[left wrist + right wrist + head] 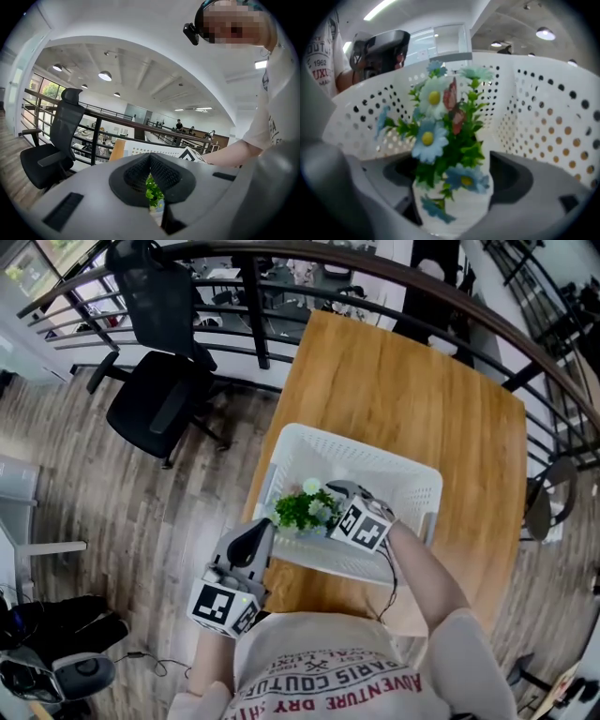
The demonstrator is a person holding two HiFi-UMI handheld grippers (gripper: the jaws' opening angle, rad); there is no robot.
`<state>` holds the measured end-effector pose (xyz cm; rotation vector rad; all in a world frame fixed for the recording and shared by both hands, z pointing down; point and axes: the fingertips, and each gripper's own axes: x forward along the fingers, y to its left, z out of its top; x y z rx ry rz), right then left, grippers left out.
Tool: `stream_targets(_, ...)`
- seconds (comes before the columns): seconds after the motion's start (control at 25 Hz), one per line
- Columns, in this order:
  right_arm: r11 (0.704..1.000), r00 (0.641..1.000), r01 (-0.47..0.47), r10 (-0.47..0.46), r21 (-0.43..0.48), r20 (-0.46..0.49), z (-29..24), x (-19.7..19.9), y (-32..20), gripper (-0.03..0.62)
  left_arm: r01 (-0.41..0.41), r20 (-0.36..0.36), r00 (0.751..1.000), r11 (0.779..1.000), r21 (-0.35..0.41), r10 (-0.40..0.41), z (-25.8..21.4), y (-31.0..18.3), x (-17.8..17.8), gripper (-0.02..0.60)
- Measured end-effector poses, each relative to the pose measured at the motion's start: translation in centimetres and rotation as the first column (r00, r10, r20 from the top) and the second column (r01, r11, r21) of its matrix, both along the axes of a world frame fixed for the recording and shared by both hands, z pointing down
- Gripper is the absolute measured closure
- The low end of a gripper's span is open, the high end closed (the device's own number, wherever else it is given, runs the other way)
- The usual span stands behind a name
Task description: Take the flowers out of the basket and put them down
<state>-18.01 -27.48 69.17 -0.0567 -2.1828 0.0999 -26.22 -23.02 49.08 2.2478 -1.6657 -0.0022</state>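
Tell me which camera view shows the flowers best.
The right gripper view: the flowers and their white pot fill the frame. The head view shows them small, from above; the left gripper view, only a green sliver.

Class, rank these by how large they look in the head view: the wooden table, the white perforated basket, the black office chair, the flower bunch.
1. the wooden table
2. the white perforated basket and the black office chair: they look about alike, so left unranked
3. the green-leaved flower bunch, smallest

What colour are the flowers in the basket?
The flowers are mostly pale blue with yellow middles; the right gripper view shows them best.
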Motion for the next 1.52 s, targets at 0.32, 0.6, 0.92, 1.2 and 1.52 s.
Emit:
stream_targets(0.32, 0.998, 0.999, 0.053, -0.053, 0.016, -0.006, 2.7, -3.0, -0.4, 0.145, -0.003, -0.03, 1.0, 1.0, -0.013, 0.002, 0.3, -0.1, -0.3, 0.558)
stream_targets(0.6, 0.991, 0.991, 0.123, -0.12, 0.05, -0.06, 3.0, -3.3, -0.7, 0.137, -0.003, -0.066, 0.998, 1.0, -0.013, 0.002, 0.1, 0.0, -0.1, 0.558)
stream_targets(0.92, 0.992, 0.991, 0.11, -0.105, 0.057, -0.079, 4.4, -4.2, -0.8, 0.109, -0.009, -0.108, 0.994, 1.0, -0.01, 0.008, 0.3, 0.1, -0.3, 0.558)
stream_targets(1.2, 0.992, 0.991, 0.106, -0.098, 0.076, -0.095, 4.3, -3.9, -0.9, 0.111, 0.042, -0.157, 0.987, 0.999, -0.008, -0.043, 0.4, 0.2, -0.9, 0.558)
stream_targets(1.52, 0.996, 0.997, 0.027, -0.021, 0.083, -0.069, 1.1, -3.5, -1.3, 0.111, 0.025, -0.095, 0.995, 0.999, -0.022, -0.027, 0.5, 0.2, -0.8, 0.557)
